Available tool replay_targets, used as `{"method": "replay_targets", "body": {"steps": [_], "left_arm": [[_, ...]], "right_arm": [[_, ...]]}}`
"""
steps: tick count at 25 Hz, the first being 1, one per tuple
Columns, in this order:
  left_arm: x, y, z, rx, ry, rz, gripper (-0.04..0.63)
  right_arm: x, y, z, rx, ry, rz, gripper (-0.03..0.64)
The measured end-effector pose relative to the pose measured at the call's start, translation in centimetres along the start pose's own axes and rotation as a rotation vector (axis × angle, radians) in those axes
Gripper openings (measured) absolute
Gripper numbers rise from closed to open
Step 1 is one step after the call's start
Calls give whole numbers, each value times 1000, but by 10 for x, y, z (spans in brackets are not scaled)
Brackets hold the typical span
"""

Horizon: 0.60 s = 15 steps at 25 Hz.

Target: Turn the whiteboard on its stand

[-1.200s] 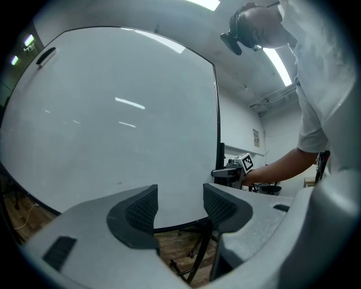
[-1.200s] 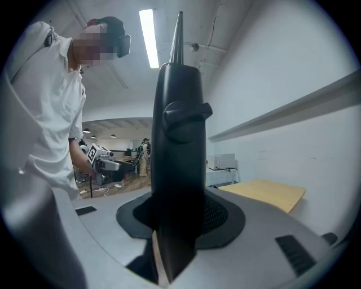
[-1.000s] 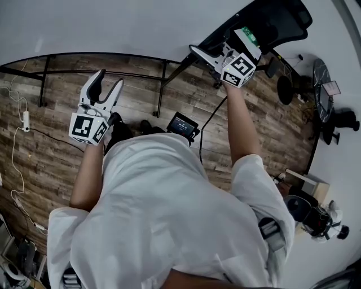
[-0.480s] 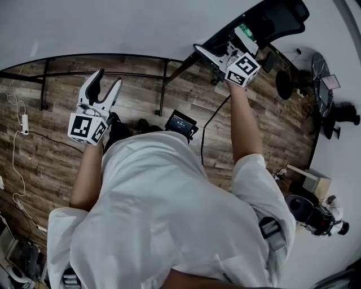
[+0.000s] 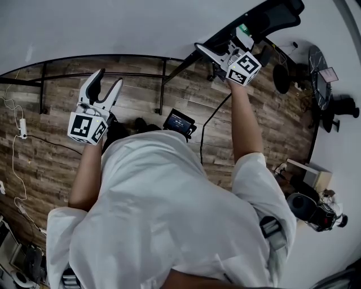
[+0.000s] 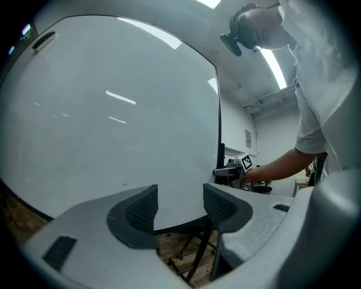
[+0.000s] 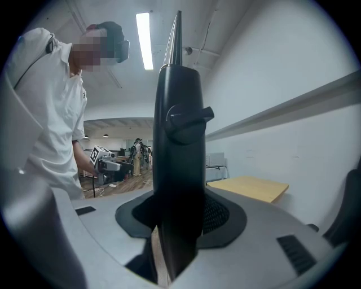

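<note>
The whiteboard (image 5: 113,28) fills the top of the head view, and its black stand (image 5: 162,84) rests on the wooden floor. My right gripper (image 5: 207,52) is at the board's right end. In the right gripper view it (image 7: 180,211) is shut on the board's black side frame (image 7: 179,141), just under a clamp knob (image 7: 189,117). My left gripper (image 5: 110,78) is held out in front of the board face with nothing between its open jaws. The left gripper view shows it (image 6: 180,206) facing the white surface (image 6: 113,113), with the board's lower edge beyond.
A black office chair (image 5: 276,14) stands just past the board's right end. On the floor by my feet lies a small device with a screen (image 5: 179,121). A power strip with cables (image 5: 22,127) is at the left; stool bases (image 5: 285,79) and boxes (image 5: 304,175) are at the right.
My right gripper has shifted slightly right and up in the head view, still on the board's frame. The left gripper stays open at nearly the same spot.
</note>
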State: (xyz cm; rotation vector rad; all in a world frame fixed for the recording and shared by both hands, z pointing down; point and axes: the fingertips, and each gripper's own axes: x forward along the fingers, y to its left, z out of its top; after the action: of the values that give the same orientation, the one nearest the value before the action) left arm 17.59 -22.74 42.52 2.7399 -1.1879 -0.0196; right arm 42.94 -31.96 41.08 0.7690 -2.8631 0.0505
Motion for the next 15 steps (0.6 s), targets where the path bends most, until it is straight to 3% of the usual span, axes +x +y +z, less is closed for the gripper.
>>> {"method": "replay_targets", "body": {"steps": [15], "left_arm": [[14,-23,3,7,1,-43,236]], "right_arm": [[-37,0,-4,22,-3,-40,176]]}}
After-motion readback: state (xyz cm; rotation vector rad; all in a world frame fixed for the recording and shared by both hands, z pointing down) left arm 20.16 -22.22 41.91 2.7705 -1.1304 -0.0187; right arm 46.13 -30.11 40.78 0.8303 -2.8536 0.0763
